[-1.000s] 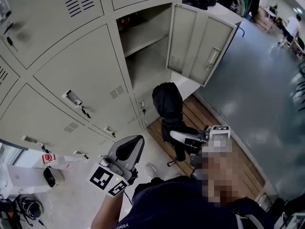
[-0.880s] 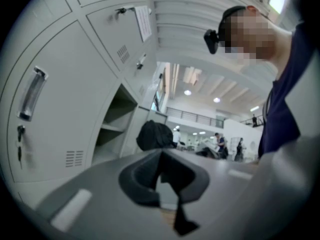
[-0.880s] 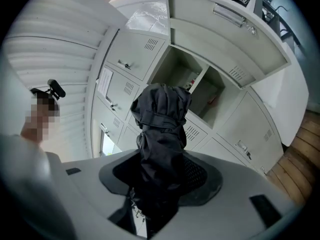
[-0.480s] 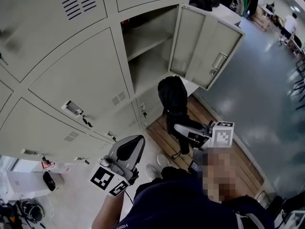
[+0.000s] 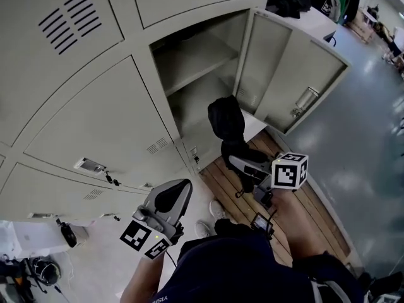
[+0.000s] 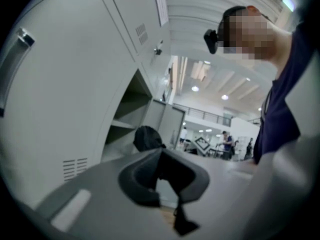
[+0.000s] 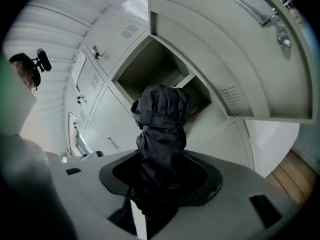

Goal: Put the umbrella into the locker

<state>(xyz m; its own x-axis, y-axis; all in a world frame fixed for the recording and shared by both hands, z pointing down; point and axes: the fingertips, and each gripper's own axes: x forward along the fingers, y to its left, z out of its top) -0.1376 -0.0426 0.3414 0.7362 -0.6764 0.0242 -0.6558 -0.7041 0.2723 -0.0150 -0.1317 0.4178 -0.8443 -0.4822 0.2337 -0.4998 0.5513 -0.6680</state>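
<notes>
Grey locker bank; one locker open, door swung right. Folded black umbrella upright, just outside the opening, clenched in right gripper. Left gripper near, low, jaws together, empty.

No wording can be read with certainty. Square coded markers are carried on the cube of the left gripper and on that of the right gripper. Print on a sheet posted on a locker door is too small.

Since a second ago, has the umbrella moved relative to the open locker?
Yes: the umbrella, in the right gripper, is closer to the locker opening.
</notes>
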